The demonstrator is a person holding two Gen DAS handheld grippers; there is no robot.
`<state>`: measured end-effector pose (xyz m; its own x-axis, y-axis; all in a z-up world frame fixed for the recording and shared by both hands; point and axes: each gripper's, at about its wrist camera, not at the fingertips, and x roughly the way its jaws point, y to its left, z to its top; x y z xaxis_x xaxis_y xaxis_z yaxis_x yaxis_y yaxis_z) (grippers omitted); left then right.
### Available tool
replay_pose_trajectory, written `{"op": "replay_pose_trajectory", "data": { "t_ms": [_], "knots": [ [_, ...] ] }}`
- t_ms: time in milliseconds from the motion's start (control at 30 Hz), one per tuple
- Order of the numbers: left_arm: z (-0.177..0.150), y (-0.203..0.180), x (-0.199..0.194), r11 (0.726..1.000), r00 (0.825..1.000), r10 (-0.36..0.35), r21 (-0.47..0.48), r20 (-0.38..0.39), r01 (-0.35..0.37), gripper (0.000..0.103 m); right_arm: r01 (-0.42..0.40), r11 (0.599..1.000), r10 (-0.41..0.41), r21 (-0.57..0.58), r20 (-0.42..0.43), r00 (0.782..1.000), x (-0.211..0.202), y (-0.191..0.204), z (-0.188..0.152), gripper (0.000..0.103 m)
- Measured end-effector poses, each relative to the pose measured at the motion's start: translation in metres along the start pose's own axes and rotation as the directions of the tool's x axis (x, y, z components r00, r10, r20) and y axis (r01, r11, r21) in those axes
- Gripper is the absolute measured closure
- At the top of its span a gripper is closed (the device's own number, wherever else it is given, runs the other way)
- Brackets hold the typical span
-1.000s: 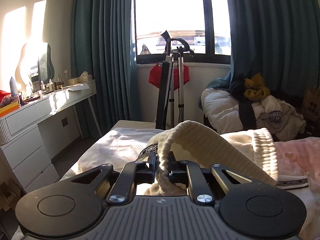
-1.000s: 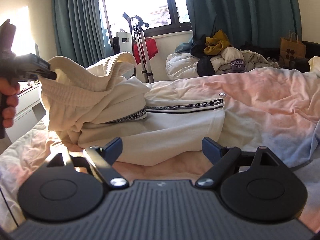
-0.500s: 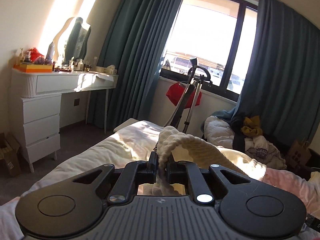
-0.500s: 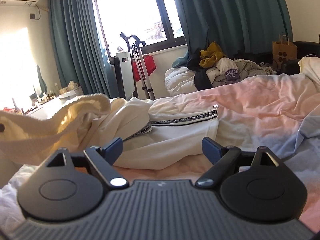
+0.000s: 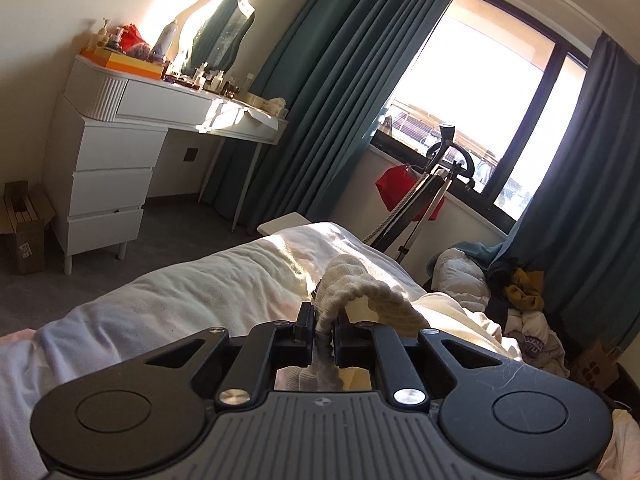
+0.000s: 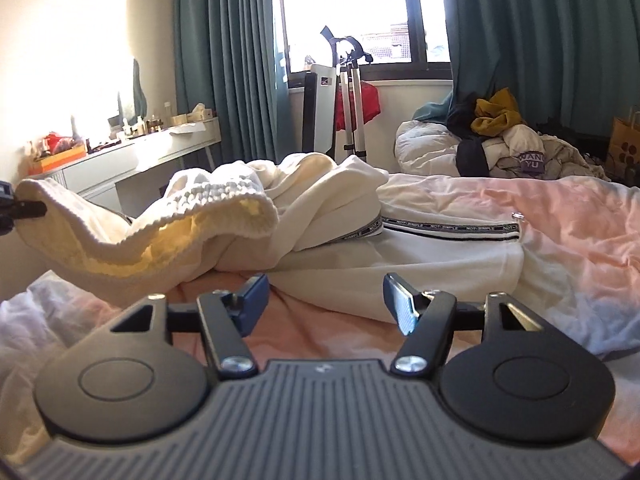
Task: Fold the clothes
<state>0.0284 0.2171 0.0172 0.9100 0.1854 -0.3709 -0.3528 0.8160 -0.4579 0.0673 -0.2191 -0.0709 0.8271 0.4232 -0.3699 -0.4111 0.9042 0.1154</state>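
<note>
A cream garment with a ribbed knit hem and a black lettered stripe lies bunched on the bed. My left gripper is shut on the ribbed hem and holds it stretched above the sheet; in the right wrist view its black tip shows at the far left edge, clamped on the hem's end. My right gripper hovers just in front of the garment's near edge, jaws closing, with nothing between them.
A white dressing table with a mirror and bottles stands at the left wall. A garment steamer stand is by the window with teal curtains. A pile of clothes lies beyond the bed, and a paper bag stands at far right.
My left gripper has pulled the ribbed hem leftward and lower, rolling as it went, so the garment stretches out. My right gripper's jaws have narrowed and it has shifted toward the garment.
</note>
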Motion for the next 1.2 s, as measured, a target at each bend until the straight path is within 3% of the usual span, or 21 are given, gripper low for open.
{"op": "replay_pose_trajectory", "data": {
  "t_ms": [167,267,533,667,933,1100,1200],
  "knots": [
    [0.001,0.015,0.013,0.999,1.000,0.011,-0.053,-0.005,-0.011,0.093,-0.043,0.997,0.042,0.059,0.010,0.999,0.036,0.014,0.014,0.038],
    [0.002,0.019,0.020,0.997,1.000,0.011,-0.072,-0.008,-0.012,0.093,-0.030,0.999,0.031,0.030,-0.017,0.999,0.060,0.026,0.014,0.041],
    [0.000,0.026,0.034,0.990,0.999,0.022,-0.138,-0.040,-0.028,0.093,-0.127,0.983,0.129,0.131,-0.004,0.992,0.096,0.043,0.033,0.080],
    [0.003,0.029,0.034,0.981,0.999,0.014,-0.191,-0.041,-0.021,0.093,-0.122,0.984,0.124,0.127,-0.001,0.992,0.113,0.054,0.062,0.086],
    [0.031,0.040,0.064,0.939,0.999,0.032,-0.343,0.030,-0.020,0.093,-0.156,0.987,0.159,-0.031,0.128,0.979,0.170,0.133,0.175,0.091],
    [0.031,0.071,0.099,0.914,0.993,0.087,-0.403,0.075,-0.049,0.093,-0.180,0.973,0.198,-0.142,0.123,0.972,0.245,0.199,0.209,0.093],
    [0.022,0.093,0.118,0.884,0.992,0.109,-0.463,0.059,-0.069,0.091,-0.198,0.957,0.219,-0.210,0.078,0.973,0.302,0.232,0.201,0.093]
  ]
}}
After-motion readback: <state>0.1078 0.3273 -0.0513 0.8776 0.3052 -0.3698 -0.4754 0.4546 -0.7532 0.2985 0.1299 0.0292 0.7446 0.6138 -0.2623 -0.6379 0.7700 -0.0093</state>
